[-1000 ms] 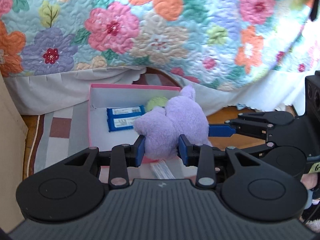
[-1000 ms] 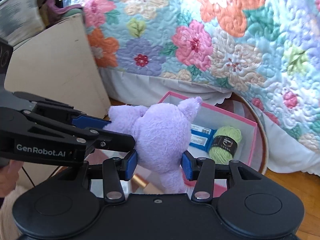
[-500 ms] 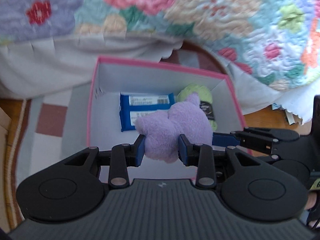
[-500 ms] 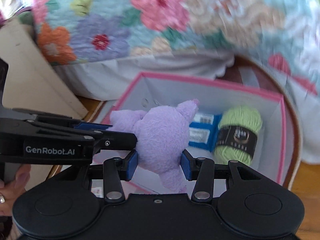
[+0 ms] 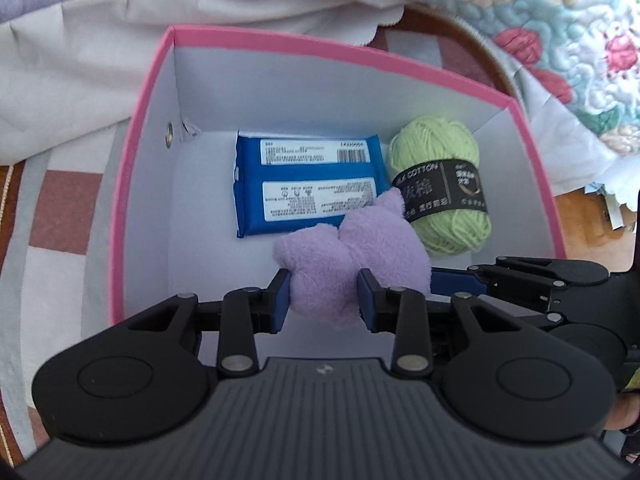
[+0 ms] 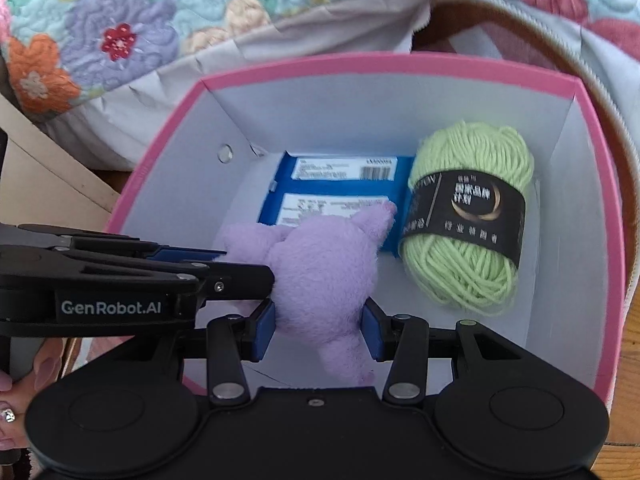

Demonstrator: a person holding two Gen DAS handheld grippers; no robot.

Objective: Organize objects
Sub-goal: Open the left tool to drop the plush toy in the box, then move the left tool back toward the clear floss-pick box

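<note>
Purple plush toy [image 5: 352,268]: pinched by left tool [image 5: 322,306] and right tool [image 6: 318,326], inside pink box [image 5: 144,128]. Blue packet [image 5: 306,184], green yarn [image 6: 468,220] at far wall.

Left gripper [image 5: 323,300] clamped on purple plush [image 5: 352,264], inside pink-rimmed box [image 5: 138,128], blue packet [image 5: 308,184] and green yarn [image 5: 444,184] beyond (both on the box floor)

You have one pink-rimmed box [image 5: 136,152] in front of you. Inside it you can count one blue packet [image 5: 308,184] bearing two white labels and one ball of green yarn [image 5: 444,192]. One purple plush toy [image 5: 352,256] is there too. Behind lies one floral quilt [image 6: 132,24].
</note>
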